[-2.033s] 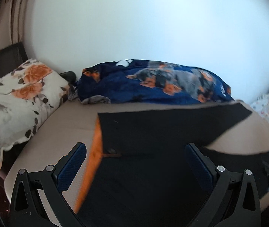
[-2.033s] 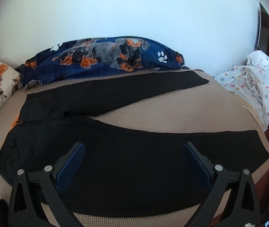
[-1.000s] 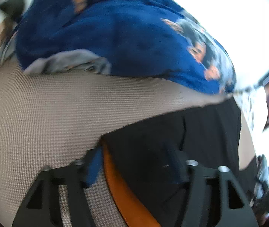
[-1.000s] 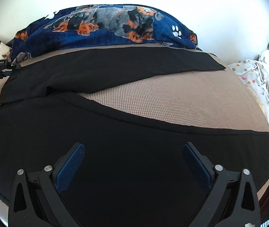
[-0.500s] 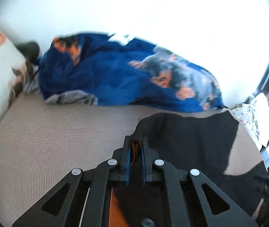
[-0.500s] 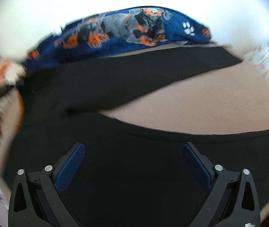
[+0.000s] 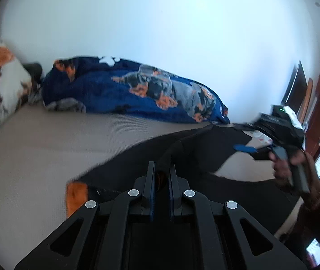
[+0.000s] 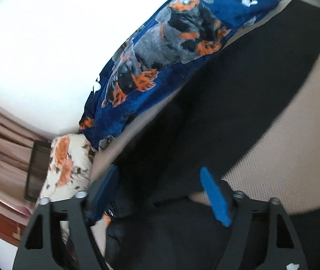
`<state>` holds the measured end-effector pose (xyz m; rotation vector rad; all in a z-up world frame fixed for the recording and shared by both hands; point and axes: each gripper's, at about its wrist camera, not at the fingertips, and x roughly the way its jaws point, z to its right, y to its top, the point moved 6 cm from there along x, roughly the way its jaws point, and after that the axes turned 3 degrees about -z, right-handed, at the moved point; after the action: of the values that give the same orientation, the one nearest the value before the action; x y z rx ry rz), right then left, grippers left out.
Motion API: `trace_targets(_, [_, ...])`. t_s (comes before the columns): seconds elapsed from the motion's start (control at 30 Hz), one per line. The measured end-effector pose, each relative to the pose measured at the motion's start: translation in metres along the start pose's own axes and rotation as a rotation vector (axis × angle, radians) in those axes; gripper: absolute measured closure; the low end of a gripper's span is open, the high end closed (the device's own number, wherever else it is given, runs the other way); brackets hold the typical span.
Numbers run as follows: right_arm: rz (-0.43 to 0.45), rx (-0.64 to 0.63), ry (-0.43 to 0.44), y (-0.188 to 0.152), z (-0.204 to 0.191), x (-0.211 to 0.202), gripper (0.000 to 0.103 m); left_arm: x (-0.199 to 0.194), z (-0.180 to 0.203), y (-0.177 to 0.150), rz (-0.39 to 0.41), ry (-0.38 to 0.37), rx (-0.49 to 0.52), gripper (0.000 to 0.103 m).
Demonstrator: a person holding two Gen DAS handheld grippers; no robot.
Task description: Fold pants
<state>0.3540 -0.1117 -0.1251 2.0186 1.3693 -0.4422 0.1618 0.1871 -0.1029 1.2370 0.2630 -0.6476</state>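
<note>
L gripper (image 7: 161, 175) clamped on black cloth pants (image 7: 205, 148) waistband, lower centre, lifting to fold | R gripper (image 8: 160, 193) half-open, jaws just closing round pants, no grip yet

2 wrist cams, low over bed (image 7: 36, 148), left cam level, right cam rolled, both see blanket (image 7: 123, 92).

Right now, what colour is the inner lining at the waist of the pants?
Orange, on the black pants; the lining shows best in the left wrist view.
</note>
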Motion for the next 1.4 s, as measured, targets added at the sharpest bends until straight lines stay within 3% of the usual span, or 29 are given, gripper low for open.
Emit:
trace_targets(0.27, [-0.058,0.106,-0.038,0.045,0.027,0.049,0.042,0.006,0.003,-0.018,-0.030,-0.010,-0.052,0.094])
trace_targets(0.37, [-0.079,0.117,-0.055,0.058,0.032,0.067,0.057,0.008,0.000,-0.020,-0.041,-0.002,-0.053,0.094])
trace_targets(0.43, [-0.102,0.113,-0.033,0.062,0.032,0.077,0.090,0.010,-0.002,-0.022,-0.048,0.007,-0.054,0.093])
trace_targets(0.53, [-0.070,0.059,-0.013,0.051,0.027,0.065,0.093,0.010,-0.009,-0.025,-0.060,0.021,-0.066,0.093])
trace_targets(0.67, [-0.026,0.042,0.041,0.020,0.027,0.027,0.095,0.001,-0.019,-0.027,-0.061,0.051,-0.074,0.093])
trace_targets(0.93, [0.020,-0.024,0.037,-0.080,0.028,-0.037,0.096,-0.024,-0.032,-0.043,-0.092,0.106,-0.087,0.093])
trace_targets(1.1, [0.007,-0.041,0.017,-0.139,0.034,-0.058,0.097,-0.039,-0.035,-0.062,-0.111,0.132,-0.081,0.092])
trace_targets(1.4, [-0.043,-0.044,-0.026,-0.205,0.050,-0.068,0.097,-0.057,-0.037,-0.100,-0.151,0.168,-0.080,0.091])
